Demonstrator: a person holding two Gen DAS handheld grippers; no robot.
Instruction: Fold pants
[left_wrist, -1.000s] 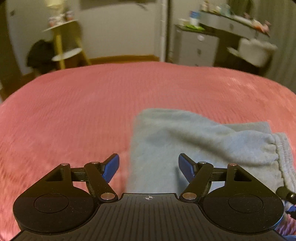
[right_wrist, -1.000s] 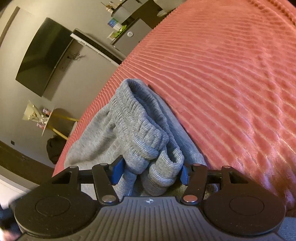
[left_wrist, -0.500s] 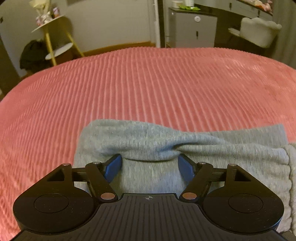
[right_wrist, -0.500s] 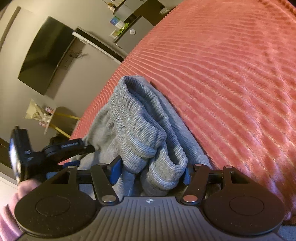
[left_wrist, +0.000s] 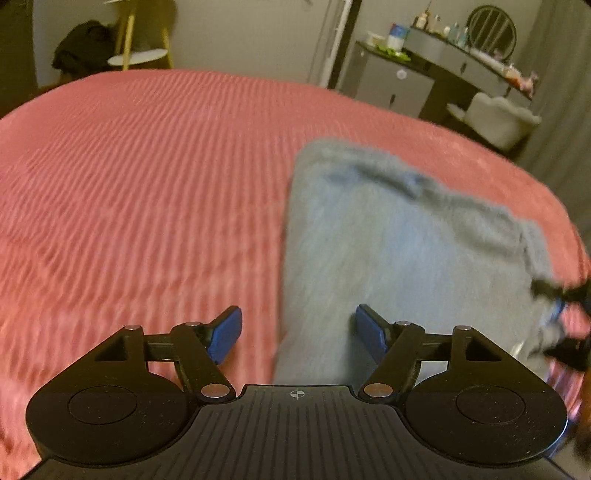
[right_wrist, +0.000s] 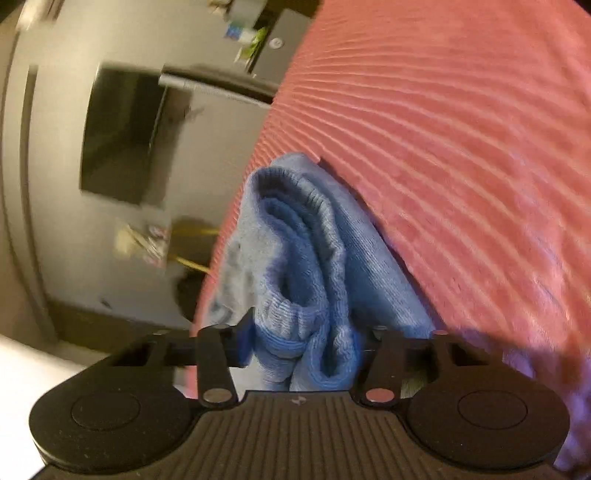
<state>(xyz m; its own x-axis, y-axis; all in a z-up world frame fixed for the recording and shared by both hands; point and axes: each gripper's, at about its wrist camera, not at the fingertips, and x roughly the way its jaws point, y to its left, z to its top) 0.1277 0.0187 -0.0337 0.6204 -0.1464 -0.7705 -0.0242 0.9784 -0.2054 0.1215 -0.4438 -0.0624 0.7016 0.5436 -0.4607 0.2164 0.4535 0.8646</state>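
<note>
The pants (left_wrist: 399, 254) lay folded on the bed (left_wrist: 147, 192), a grey soft bundle on the pink ribbed cover, ahead of the left hand-held gripper (left_wrist: 297, 332) and a little to its right. The picture from the left wrist was blurred, so the folds of the cloth could not be told well. The near edge of the pants reached down between the two blue pads (left_wrist: 225, 334) of this hand-held gripper, closer to the right pad, but the pads stood wide apart and did not press the cloth.

In the right wrist view the pants (right_wrist: 314, 266) were just in front of the right hand-held gripper (right_wrist: 304, 343), with the ribbed waistband rolled up into thick layers. This hand-held gripper was clamped on the bunched waistband, the cloth filling the space between its fingers. The same hand-held gripper showed at the far right edge of the left wrist view (left_wrist: 565, 321), touching the right end of the pants.

Beyond the bed, far ahead of the left hand-held gripper, stood a grey dresser (left_wrist: 391, 85) with small things on top, and to the far left a yellow side table (left_wrist: 138, 51).
</note>
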